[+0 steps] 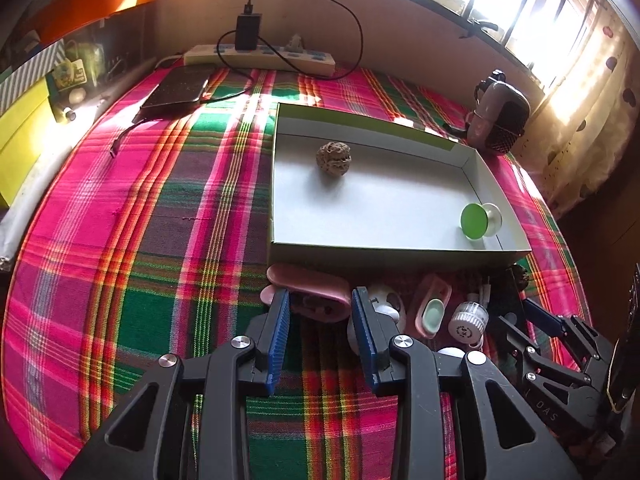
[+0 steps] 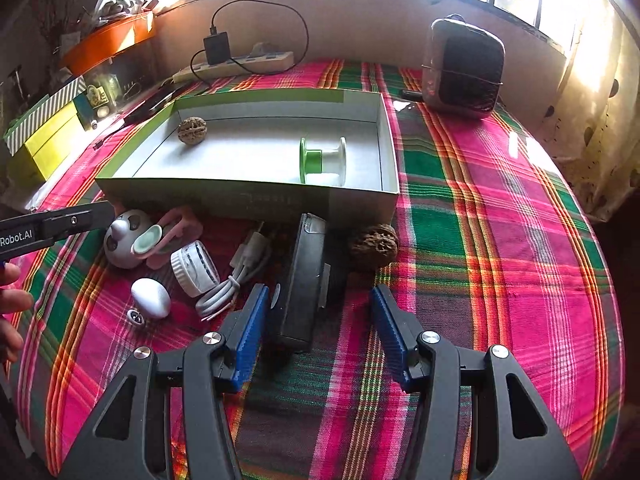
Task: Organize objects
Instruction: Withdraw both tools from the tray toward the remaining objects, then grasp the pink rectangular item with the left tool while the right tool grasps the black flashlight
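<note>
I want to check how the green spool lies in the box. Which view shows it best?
The right wrist view: the green spool shows side-on, both flanges and core visible, lying in the box. The left wrist view shows mostly one green flange face, near the box corner.

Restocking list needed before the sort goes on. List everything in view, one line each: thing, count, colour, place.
box: 1, white inside, green edge, mid-cloth
walnuts: 2, brown, one in box, one on the cloth by its near wall
spool: 1, green and white, in box
pink case: 1, pink, in front of box, between left gripper's fingers
panda toy: 1, white-grey, in front of box
round cap: 1, white, in pile
cable: 1, white, coiled
black bar: 1, black, against box
egg shape: 1, white, near edge of pile
power strip: 1, cream, by wall
fan: 1, pink-black, far right
cloth: 1, pink-green plaid
left gripper: 1, black, blue pads, open
right gripper: 1, same, open
</note>
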Demonstrator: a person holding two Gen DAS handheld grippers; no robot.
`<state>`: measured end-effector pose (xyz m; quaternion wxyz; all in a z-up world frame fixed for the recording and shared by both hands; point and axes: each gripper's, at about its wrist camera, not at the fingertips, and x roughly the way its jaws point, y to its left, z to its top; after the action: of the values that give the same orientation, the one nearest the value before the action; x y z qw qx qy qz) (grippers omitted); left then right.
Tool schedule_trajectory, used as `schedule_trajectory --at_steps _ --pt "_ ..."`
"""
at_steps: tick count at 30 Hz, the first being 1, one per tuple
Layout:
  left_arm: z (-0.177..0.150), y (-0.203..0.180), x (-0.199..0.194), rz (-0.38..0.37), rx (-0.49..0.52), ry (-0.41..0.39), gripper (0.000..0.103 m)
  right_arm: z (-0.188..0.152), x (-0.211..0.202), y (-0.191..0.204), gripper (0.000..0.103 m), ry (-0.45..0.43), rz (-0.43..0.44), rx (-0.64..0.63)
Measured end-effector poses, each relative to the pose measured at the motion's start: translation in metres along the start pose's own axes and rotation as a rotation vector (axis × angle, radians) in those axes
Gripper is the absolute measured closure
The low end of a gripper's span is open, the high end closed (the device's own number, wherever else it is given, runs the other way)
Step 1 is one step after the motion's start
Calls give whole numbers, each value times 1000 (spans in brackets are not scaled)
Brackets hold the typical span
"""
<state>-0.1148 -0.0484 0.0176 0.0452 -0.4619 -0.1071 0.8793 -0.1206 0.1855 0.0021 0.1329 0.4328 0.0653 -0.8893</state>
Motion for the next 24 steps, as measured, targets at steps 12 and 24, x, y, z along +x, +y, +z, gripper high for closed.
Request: schedule_trajectory --at_steps 12,24 --pt "-11 10 -4 81 -6 29 73 0 0 -1 50 -2 11 -4" --pt "-15 40 -19 150 -62 -8 73 0 -1 -1 50 -1 8 -7"
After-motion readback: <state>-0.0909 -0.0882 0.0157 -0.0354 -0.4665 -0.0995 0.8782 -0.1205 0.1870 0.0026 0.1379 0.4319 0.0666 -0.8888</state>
